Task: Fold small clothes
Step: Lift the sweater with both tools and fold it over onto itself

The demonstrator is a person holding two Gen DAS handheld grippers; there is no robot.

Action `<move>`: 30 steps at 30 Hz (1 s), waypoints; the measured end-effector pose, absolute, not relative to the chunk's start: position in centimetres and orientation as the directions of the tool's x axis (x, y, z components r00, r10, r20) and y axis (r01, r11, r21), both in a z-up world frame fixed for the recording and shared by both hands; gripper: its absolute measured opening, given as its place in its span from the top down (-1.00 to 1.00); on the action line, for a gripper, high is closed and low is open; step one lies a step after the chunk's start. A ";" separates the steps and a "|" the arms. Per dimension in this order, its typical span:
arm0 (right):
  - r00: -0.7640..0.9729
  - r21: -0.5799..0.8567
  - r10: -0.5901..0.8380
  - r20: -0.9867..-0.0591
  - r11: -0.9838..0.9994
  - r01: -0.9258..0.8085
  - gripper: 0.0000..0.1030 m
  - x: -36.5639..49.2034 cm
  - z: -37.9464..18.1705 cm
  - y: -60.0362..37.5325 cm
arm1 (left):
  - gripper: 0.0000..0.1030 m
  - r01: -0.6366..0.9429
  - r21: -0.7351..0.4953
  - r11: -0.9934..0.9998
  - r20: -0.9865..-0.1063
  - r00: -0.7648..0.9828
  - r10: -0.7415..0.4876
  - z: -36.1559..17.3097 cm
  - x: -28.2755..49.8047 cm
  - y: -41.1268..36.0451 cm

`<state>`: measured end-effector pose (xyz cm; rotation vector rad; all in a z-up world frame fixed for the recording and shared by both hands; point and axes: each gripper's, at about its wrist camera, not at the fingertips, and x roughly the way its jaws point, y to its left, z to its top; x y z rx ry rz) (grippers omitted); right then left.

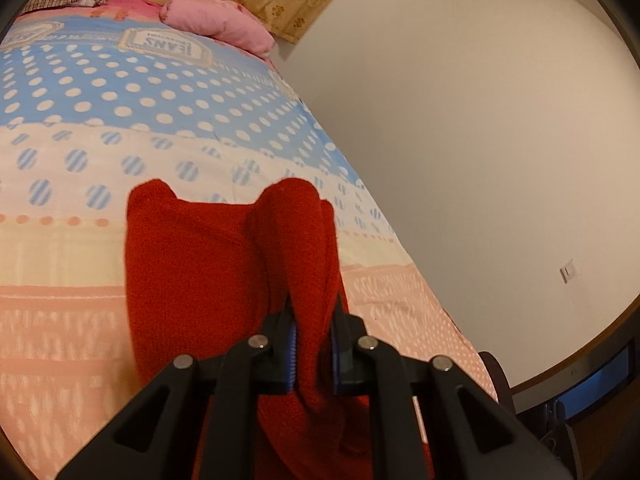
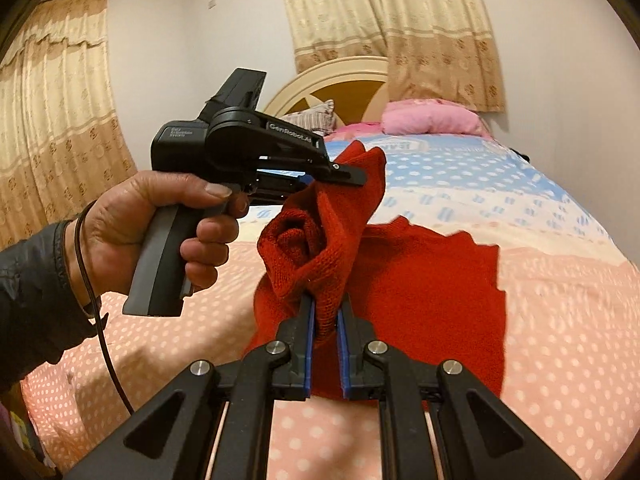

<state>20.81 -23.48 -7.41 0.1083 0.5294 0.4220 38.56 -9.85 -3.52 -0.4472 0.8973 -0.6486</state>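
Observation:
A red knitted garment (image 2: 432, 292) lies partly spread on the bed, with one bunched edge lifted off it. My right gripper (image 2: 326, 316) is shut on a fold of that lifted edge. My left gripper (image 1: 314, 316) is shut on another fold of the red garment (image 1: 192, 272). In the right wrist view the left gripper (image 2: 344, 174) sits up and to the left, held by a hand, clamping the top of the raised cloth. The rest of the garment rests flat on the bedspread to the right.
The bed (image 2: 520, 208) has a dotted blue, white and peach cover. A pink pillow (image 2: 432, 118) and a striped pillow (image 2: 316, 118) lie by the headboard. A white wall (image 1: 480, 140) runs along the bed's side. Curtains (image 2: 48, 120) hang behind.

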 end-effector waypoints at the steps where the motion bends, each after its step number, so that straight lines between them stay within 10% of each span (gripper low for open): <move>1: 0.777 0.217 0.417 -0.471 0.909 -0.356 0.82 20.9 -7.6 -23.9 | 0.75 0.326 -0.608 0.724 -0.572 0.452 -0.684 -3.8 38.6 -10.2; 20: 0.750 0.422 0.411 -0.519 0.886 -0.193 0.83 20.8 -12.3 -31.0 | 0.73 0.399 -0.543 0.739 -0.644 0.367 -0.672 -7.5 39.7 -18.6; 30: 0.758 0.459 0.390 -0.523 0.878 -0.136 0.82 19.9 -13.1 -32.4 | -0.11 0.479 -0.399 0.782 -0.617 0.491 -0.615 -4.9 34.2 -14.3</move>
